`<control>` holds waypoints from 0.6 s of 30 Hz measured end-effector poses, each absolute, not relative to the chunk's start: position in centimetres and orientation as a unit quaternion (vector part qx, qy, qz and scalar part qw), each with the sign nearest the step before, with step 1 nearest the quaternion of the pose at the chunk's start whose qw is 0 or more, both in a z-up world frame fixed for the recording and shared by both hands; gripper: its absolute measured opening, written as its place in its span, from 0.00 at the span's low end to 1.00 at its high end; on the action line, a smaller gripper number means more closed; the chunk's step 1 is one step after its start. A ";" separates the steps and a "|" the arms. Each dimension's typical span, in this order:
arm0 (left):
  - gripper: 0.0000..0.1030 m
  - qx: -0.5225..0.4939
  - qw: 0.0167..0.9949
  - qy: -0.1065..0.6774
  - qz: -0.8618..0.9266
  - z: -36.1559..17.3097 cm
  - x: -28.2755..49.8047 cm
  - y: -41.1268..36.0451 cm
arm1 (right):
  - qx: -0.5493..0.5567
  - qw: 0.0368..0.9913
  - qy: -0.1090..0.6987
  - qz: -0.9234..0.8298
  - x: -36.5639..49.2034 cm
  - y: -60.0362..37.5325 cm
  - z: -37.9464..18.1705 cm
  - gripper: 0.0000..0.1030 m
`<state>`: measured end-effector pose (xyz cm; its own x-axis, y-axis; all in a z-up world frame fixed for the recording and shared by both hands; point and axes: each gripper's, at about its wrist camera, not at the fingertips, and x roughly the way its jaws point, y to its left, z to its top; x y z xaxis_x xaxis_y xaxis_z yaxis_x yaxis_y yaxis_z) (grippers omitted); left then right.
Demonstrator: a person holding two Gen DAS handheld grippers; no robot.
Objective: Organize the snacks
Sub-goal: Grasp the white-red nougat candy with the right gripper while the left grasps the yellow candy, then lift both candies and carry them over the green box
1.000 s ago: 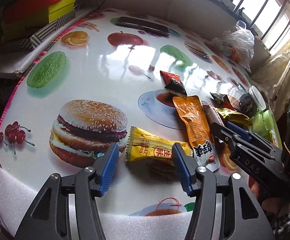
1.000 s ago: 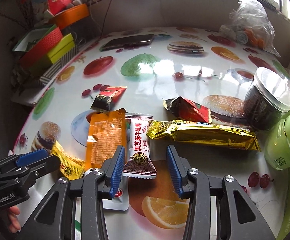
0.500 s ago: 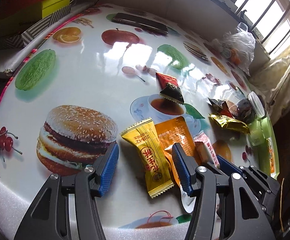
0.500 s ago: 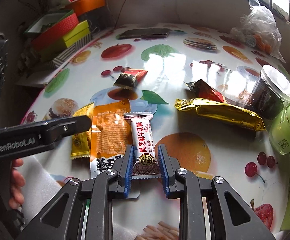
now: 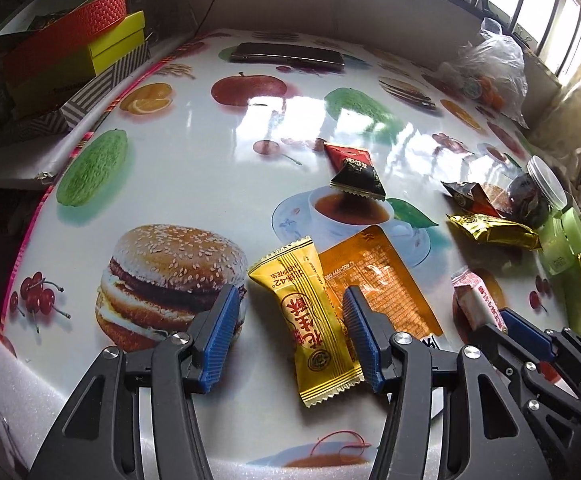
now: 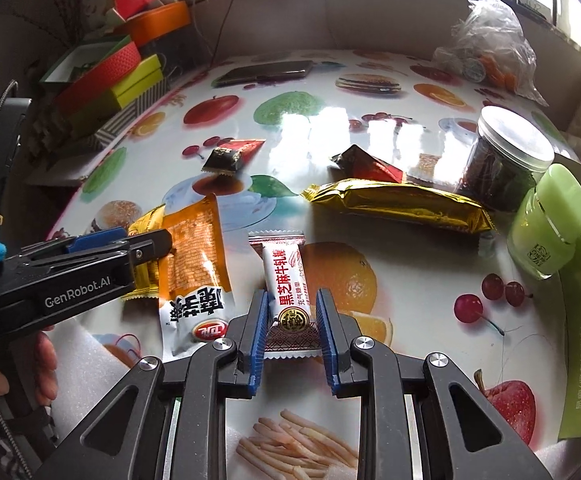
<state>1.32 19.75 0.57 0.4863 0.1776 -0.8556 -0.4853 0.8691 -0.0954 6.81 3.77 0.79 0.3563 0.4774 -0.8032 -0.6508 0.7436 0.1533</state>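
Right gripper is pinching the white candy bar, light and crinkly, at its near end. Left gripper jaws have just been closing, still spread around the yellow packet on the table; slippery, best pinched mid-body.

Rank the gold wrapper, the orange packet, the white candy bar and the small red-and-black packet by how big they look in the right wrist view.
1. gold wrapper
2. orange packet, close behind; it lies nearer the camera, so these two are unsure
3. white candy bar
4. small red-and-black packet, though it lies farthest away
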 end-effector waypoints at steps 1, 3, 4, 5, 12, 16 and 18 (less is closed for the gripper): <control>0.37 -0.161 0.846 0.467 0.200 0.6 1.3 19.6 | -0.094 0.819 0.449 0.344 6.8 3.4 0.9 0.22; 0.25 -0.159 0.845 0.467 0.205 0.6 1.4 19.5 | -0.089 0.822 0.447 0.342 6.9 2.9 1.2 0.22; 0.25 -0.158 0.845 0.467 0.206 0.6 1.4 19.5 | -0.086 0.823 0.445 0.342 7.0 2.6 1.3 0.22; 0.25 -0.157 0.846 0.466 0.207 0.6 1.4 19.4 | -0.084 0.824 0.445 0.342 7.0 2.4 1.3 0.22; 0.23 -0.171 0.851 0.454 0.202 1.3 0.6 18.8 | -0.066 0.829 0.439 0.339 7.0 0.8 1.9 0.22; 0.23 -0.175 0.857 0.445 0.191 2.1 0.2 18.2 | -0.058 0.832 0.435 0.339 6.9 -0.1 2.3 0.22; 0.23 -0.174 0.859 0.443 0.188 2.3 0.1 18.0 | -0.054 0.834 0.433 0.339 6.9 -0.4 2.5 0.20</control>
<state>0.14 18.00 2.34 0.5376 0.1679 -0.8263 -0.4769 0.8687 -0.1337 6.86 -0.41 2.49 0.3956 0.5174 -0.7588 -0.6114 0.7649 0.2028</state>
